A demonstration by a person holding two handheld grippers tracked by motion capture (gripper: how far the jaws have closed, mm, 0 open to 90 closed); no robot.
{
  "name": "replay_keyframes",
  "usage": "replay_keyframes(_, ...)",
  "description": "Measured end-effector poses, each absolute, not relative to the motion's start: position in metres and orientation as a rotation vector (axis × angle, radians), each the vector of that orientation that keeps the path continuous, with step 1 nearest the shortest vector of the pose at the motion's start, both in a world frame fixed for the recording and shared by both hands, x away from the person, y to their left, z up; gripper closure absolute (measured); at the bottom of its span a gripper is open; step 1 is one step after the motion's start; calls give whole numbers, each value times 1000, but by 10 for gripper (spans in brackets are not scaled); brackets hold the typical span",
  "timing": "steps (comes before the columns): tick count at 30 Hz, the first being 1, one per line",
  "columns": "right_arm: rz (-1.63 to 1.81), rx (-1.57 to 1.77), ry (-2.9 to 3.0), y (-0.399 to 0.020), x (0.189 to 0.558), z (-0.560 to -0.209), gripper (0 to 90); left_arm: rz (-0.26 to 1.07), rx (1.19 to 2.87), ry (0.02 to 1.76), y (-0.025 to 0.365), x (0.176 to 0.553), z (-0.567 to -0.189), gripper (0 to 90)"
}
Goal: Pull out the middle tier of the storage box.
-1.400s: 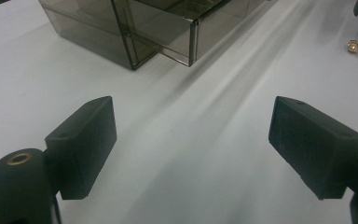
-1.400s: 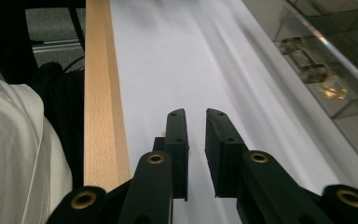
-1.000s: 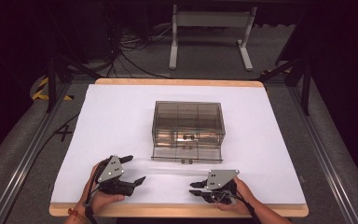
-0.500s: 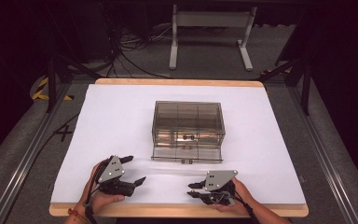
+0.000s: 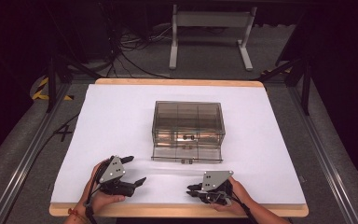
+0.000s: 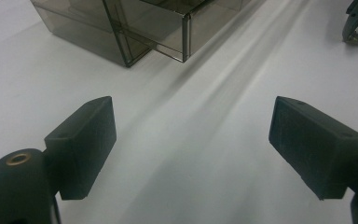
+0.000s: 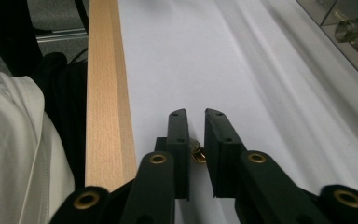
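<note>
**A:** Status on your grippers?

**B:** My right gripper sits at the near table edge, jaws pointing left along it. They've just been closing; now a narrow slit between them, nothing gripped. There's a small brass bit at the root of the gap in the right gripper view, can't tell if it's gripper hardware or a loose part.

**A:** Left?

**B:** My left gripper has its jaws spread wide, nothing between the pads, just white table cover. It points up and right toward the box.

**A:** Where's the box?

**B:** Smoky clear drawer box mid-table, straight ahead of both hands, well apart from each. Long axis runs left-right. Bottom drawer is pulled out toward me, its front with a small knob facing my side.

**A:** Which hand is nearer?

**B:** Roughly even. Left is aimed at the box's front-left corner and already open, so I'd judge it better set for the drawer. Right would need to turn toward the box and reopen first.
</note>
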State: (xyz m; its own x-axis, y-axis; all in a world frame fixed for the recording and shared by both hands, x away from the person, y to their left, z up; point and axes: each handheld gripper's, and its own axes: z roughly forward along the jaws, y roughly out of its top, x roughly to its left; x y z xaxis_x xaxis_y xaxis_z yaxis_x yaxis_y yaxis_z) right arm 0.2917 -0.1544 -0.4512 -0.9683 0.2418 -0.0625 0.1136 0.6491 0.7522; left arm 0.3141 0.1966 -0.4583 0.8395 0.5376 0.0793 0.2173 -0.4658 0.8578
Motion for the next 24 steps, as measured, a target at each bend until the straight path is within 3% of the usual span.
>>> replay_keyframes(24,1256,309,2643,-164,294,-433,860,421,2064,552,196,314,-458,153)
